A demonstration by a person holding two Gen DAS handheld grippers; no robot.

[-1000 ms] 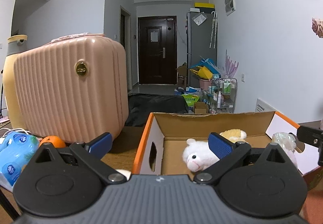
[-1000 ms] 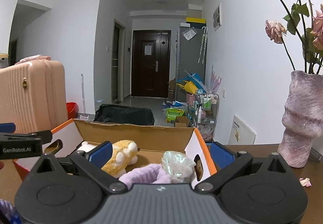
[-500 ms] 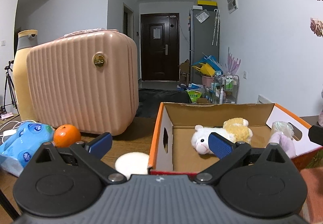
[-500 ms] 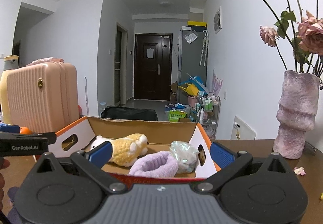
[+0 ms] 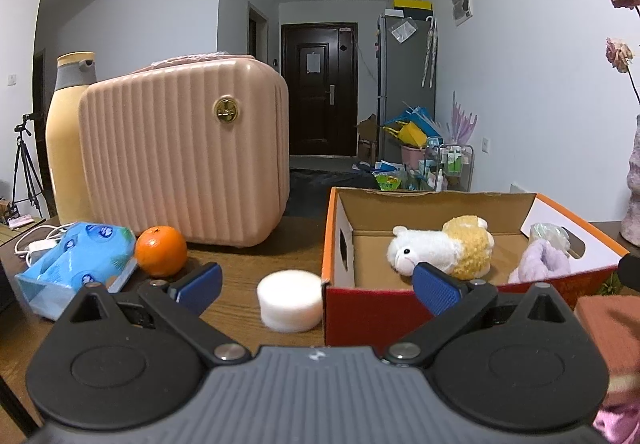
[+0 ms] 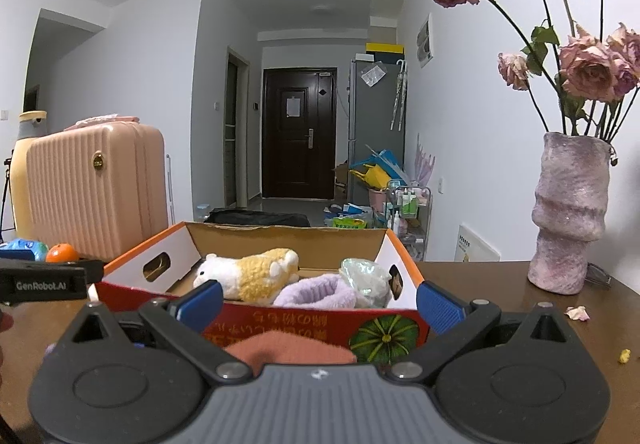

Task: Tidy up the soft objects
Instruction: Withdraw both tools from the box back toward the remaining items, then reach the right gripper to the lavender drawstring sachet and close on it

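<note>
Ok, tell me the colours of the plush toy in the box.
White head, yellow body; the plush toy shows best in the left wrist view.

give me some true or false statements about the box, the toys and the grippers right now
1. The plush sheep lies inside the box. True.
2. The white sponge is in the box. False: it sits on the table just outside the box's left wall.
3. The left hand-held gripper is open and holds nothing. True.
4. The orange lies in the box beside the sheep. False: it is on the table, between the tissue pack and the suitcase.
5. A purple fluffy item lies in the box. True.
6. The right hand-held gripper is shut on the sheep. False: it is open, nearer the camera than the box.
</note>
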